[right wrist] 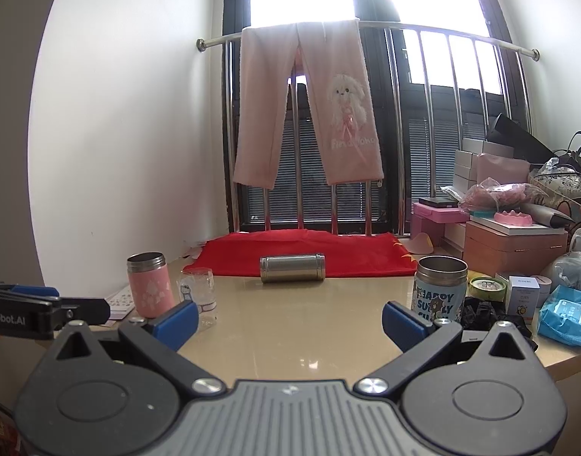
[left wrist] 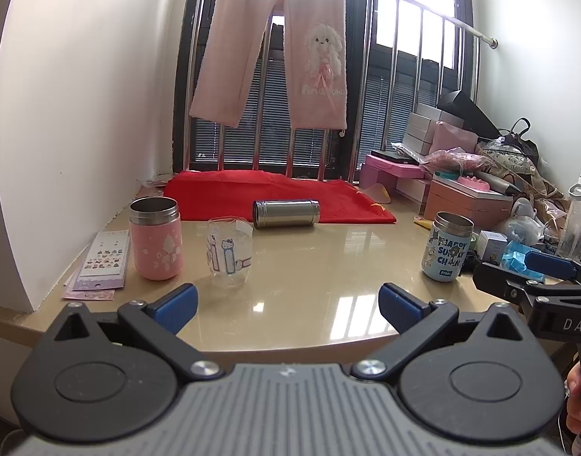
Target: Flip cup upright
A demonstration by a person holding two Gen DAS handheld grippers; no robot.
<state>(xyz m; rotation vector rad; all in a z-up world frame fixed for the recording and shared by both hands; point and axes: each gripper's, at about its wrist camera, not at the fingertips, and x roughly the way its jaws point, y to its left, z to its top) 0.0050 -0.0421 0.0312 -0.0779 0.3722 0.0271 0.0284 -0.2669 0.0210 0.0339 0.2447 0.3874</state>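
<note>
Two spread grippers (left wrist: 286, 306) (right wrist: 290, 321); three upright cups (left wrist: 156, 237) (left wrist: 447, 246) (left wrist: 229, 252), one toppled (left wrist: 286, 214).

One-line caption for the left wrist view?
Open left gripper faces a steel cup lying sideways at the red cloth; other cups stand upright.

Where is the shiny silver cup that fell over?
The silver cup lies on its side mid-table at the front edge of the red cloth, behind the clear cartoon cup.

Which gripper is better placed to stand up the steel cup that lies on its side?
Probably the right gripper: the lying steel cup sits centred ahead of it. Both are open and empty.
</note>
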